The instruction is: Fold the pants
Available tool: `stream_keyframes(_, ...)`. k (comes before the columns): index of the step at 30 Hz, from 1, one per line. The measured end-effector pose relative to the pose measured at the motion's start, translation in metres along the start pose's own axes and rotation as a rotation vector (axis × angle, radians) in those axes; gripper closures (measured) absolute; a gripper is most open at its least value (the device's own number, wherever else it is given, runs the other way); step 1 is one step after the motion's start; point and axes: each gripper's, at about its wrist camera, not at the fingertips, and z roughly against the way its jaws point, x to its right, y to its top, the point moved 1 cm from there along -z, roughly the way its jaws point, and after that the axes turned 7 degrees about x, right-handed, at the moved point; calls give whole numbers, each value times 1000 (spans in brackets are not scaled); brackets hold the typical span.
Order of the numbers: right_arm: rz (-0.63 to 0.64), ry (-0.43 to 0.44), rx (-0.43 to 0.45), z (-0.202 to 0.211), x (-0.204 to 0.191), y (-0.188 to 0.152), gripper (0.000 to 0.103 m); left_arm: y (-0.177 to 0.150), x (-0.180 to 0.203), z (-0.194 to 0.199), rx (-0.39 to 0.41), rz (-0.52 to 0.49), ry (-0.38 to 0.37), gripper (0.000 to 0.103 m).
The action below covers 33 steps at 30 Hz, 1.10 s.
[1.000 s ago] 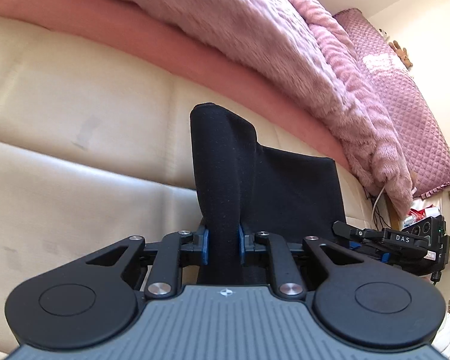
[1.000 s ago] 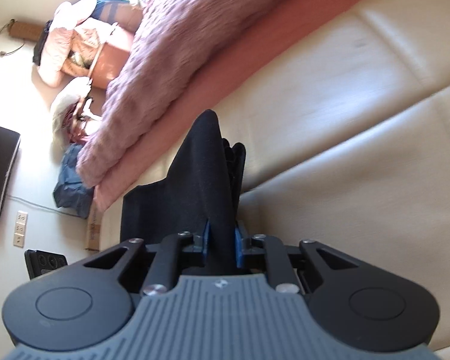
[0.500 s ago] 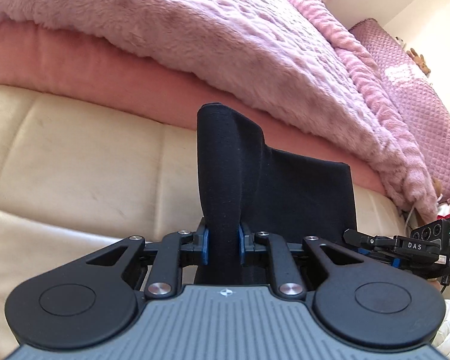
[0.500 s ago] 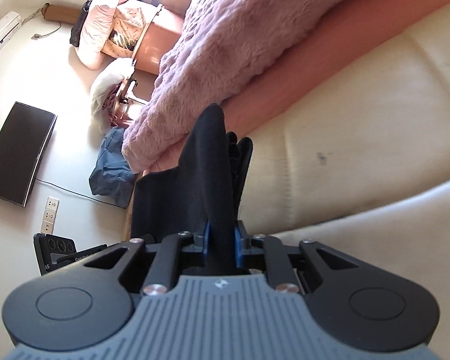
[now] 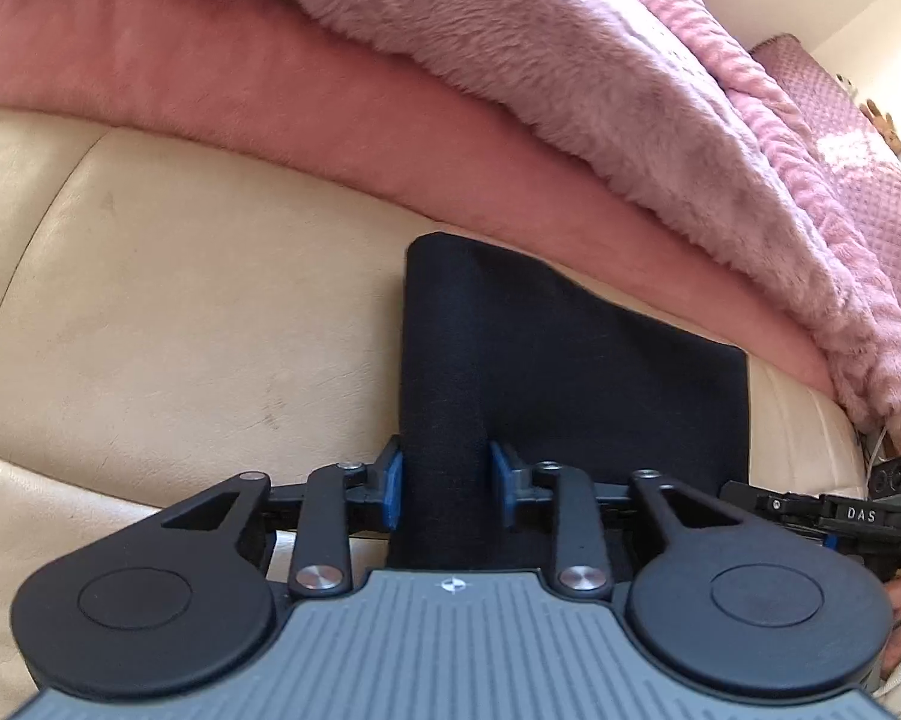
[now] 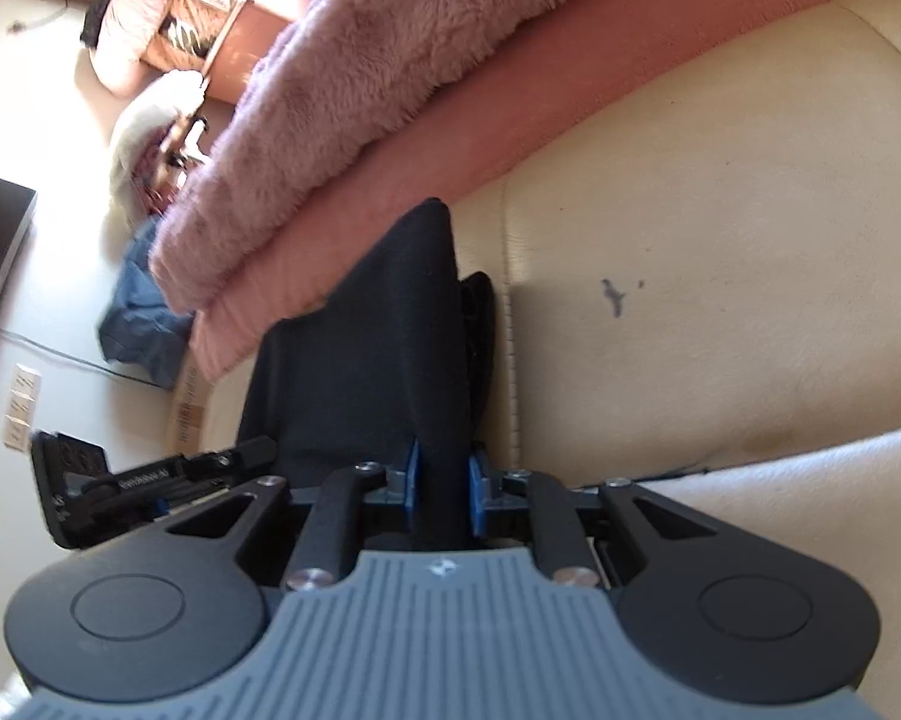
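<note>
Black pants (image 5: 570, 372), apparently folded, pinched by both hand-held grippers.

Cream leather bed base (image 5: 180, 312), black pants (image 5: 570, 372) and pink mattress (image 5: 270, 102) on it.

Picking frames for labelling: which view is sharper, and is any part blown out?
Left wrist: sharp, evenly lit, pants detail dark. Right wrist: motion-blurred, especially blanket; floor top left overexposed. Both show fisheye bending at edges.
</note>
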Motion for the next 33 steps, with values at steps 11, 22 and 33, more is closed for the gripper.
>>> stream_keyframes(11,246,-111,129,31,-34,8,76,13,36,45,220,-95,91,71)
stream_keyframes(22,440,-235,152,-22,-63,32,103,15,29,-11,248,-53,220,85)
stream_keyframes(33,530,-225,173,4,-80,16,103,-14,61,36,232,-188,300,84)
